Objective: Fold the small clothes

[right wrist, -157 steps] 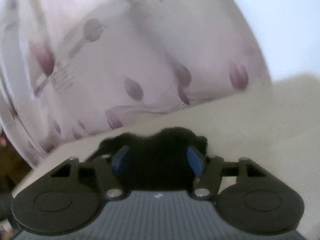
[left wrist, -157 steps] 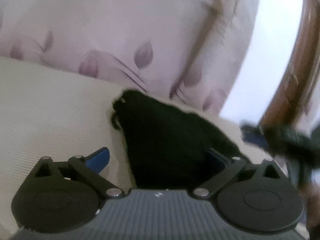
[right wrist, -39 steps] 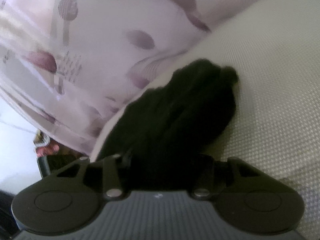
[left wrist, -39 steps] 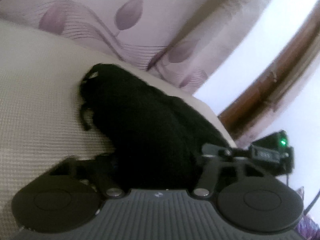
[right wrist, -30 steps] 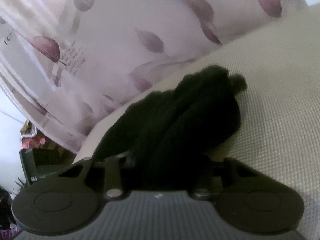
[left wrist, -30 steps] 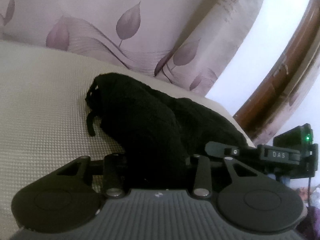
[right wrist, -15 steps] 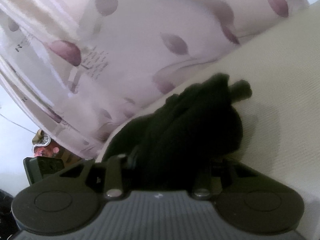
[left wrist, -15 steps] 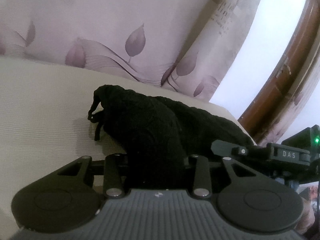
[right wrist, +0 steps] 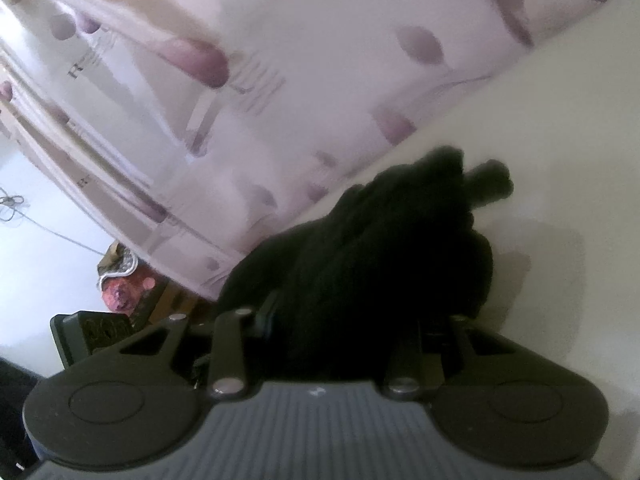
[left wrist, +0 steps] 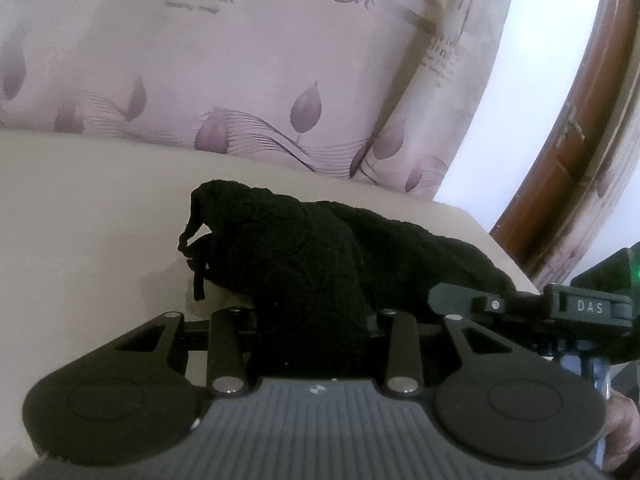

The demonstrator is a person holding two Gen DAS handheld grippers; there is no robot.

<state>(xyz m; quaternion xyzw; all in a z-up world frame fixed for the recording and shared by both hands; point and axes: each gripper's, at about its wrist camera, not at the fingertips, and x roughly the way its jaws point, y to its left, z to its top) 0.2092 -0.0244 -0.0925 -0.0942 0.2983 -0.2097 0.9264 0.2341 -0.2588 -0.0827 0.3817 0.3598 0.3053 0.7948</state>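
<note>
We see a small black garment [left wrist: 304, 256], fuzzy and bunched into thick folds, lying on a cream textured surface [left wrist: 80, 208] close to its far edge, in front of a pale curtain printed with purple leaves [left wrist: 224, 80]. A thin dark cord or strap dangles from its left end in the left wrist view. The left gripper [left wrist: 310, 320] has its jaws drawn in on a bundle of the cloth, which fills the gap between the fingers; the right gripper [right wrist: 340, 320] likewise has its jaws narrowed on a fold of the same garment (the pads themselves are buried in black fabric, so the pinch is probably firm, though we cannot see the contact). The left wrist view alone shows the other gripper's body with a green light [left wrist: 592, 304], a brown wooden frame [left wrist: 568, 152] and a fingertip at the lower right. The right wrist view, blurred, alone shows pink clutter [right wrist: 120, 284] on a pale floor.
</note>
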